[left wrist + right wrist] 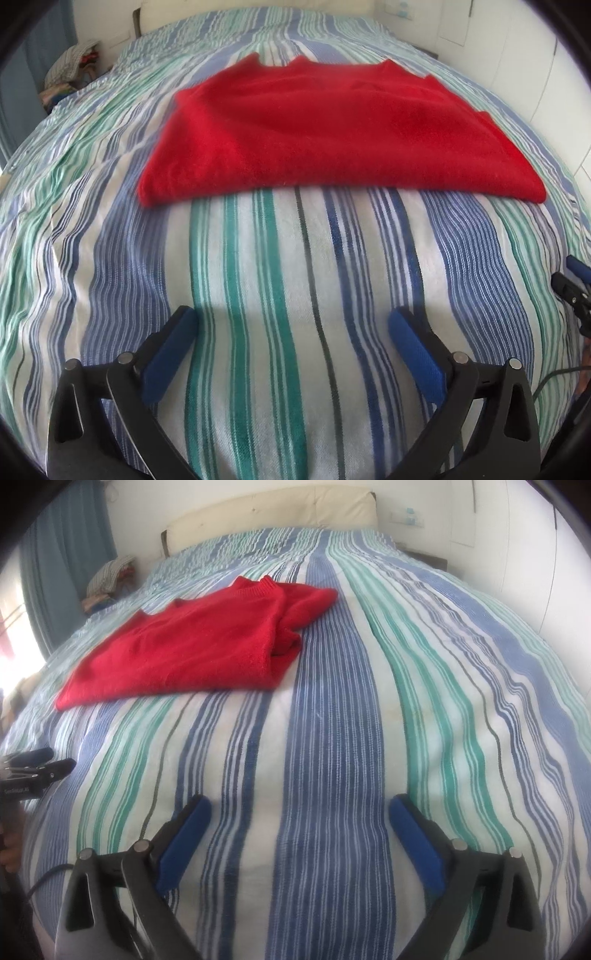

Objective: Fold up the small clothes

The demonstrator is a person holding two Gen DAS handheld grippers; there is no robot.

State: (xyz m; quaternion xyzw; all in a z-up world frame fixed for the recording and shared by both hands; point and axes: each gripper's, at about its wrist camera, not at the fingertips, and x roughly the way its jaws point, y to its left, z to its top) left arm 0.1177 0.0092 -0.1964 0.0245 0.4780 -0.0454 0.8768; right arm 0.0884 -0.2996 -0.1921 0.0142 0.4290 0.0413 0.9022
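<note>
A red knitted sweater (332, 129) lies folded on the striped bedspread (258, 295), its folded edge facing me. In the right wrist view the sweater (192, 646) is at the upper left, with a sleeve bunched at its right side. My left gripper (293, 321) hovers over bare bedspread short of the sweater, its blue pads wide apart and nothing between them. My right gripper (299, 808) stands open over the bedspread (332, 757) to the right of the sweater, also with nothing in it. Each gripper shows at the edge of the other's view.
A cream headboard (273, 513) and white wall close off the far end of the bed. A pile of clothes (110, 576) sits beside the bed at the far left, by a blue curtain (62, 554). A cable (554, 376) trails at the right.
</note>
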